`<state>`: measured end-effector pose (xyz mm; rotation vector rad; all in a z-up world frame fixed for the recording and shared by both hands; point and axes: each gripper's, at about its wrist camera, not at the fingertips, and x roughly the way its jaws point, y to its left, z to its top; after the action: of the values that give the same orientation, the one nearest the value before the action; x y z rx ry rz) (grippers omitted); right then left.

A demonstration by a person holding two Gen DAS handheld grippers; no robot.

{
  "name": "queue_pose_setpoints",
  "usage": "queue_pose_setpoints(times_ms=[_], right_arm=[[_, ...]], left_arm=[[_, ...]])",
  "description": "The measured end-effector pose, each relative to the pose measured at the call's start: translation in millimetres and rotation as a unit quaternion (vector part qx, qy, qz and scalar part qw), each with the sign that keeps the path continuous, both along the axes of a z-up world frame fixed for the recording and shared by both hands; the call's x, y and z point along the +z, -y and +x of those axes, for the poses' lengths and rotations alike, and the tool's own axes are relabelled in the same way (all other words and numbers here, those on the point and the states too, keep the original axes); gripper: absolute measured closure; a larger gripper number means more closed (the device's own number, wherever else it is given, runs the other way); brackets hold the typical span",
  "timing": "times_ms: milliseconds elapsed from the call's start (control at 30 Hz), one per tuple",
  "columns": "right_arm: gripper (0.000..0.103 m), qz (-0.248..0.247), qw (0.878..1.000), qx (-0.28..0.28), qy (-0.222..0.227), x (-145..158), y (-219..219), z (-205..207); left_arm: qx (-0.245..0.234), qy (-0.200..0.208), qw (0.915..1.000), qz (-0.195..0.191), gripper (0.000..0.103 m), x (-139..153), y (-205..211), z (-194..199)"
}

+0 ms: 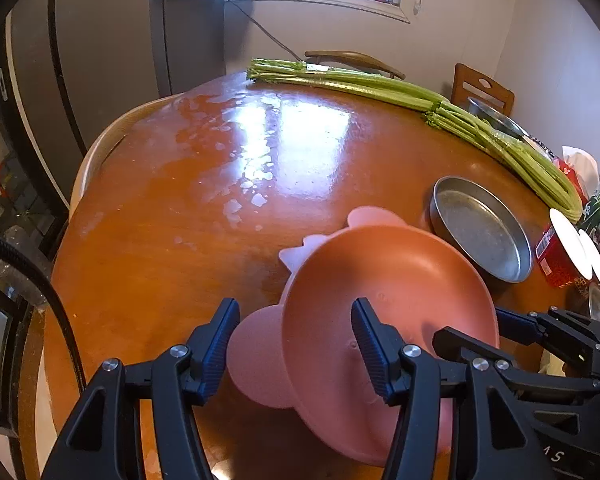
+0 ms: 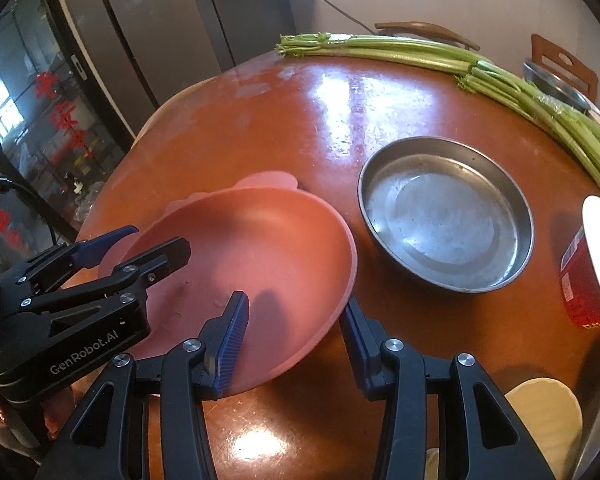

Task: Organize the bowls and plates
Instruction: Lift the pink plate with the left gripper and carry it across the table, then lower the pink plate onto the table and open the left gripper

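Two black plastic grippers, left gripper (image 1: 296,344) and right gripper (image 2: 296,340), with ribbed blue pads, silver screws and "GenRobot.AI" lettering.

Home kitchen: fridge (image 1: 112,60); celery-strewn table (image 1: 180,208)

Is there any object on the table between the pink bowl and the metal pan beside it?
Nothing visible stands between them. The pink bowl and the metal pan are apart, with only bare table in the gap. The celery lies farther back, behind the pan, and the red can sits on the pan's far side.
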<state>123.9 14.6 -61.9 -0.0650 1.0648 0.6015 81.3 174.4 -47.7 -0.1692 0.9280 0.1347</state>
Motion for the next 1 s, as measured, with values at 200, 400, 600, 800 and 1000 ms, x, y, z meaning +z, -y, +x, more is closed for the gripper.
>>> queue_pose_setpoints(times_ms=[200, 400, 600, 800, 1000], right_arm=[[0.055, 0.003, 1.000, -0.001, -0.014, -5, 0, 2], [0.054, 0.001, 1.000, -0.003, -0.019, -5, 0, 3], [0.054, 0.005, 1.000, -0.010, -0.025, -6, 4, 2], [0.054, 0.008, 0.999, -0.015, -0.030, -4, 6, 1], [0.054, 0.012, 0.999, -0.023, -0.025, 0, 9, 0]], left_arm=[[-0.002, -0.008, 1.0000, -0.005, 0.045, -6, -2, 2], [-0.013, -0.013, 0.9998, -0.001, 0.045, -8, 1, 5], [-0.018, -0.021, 0.9996, -0.001, 0.045, -11, 3, 7], [-0.009, -0.023, 0.9997, 0.002, 0.040, -11, -1, 6], [0.004, -0.018, 0.9998, 0.004, 0.039, -5, -10, -1]])
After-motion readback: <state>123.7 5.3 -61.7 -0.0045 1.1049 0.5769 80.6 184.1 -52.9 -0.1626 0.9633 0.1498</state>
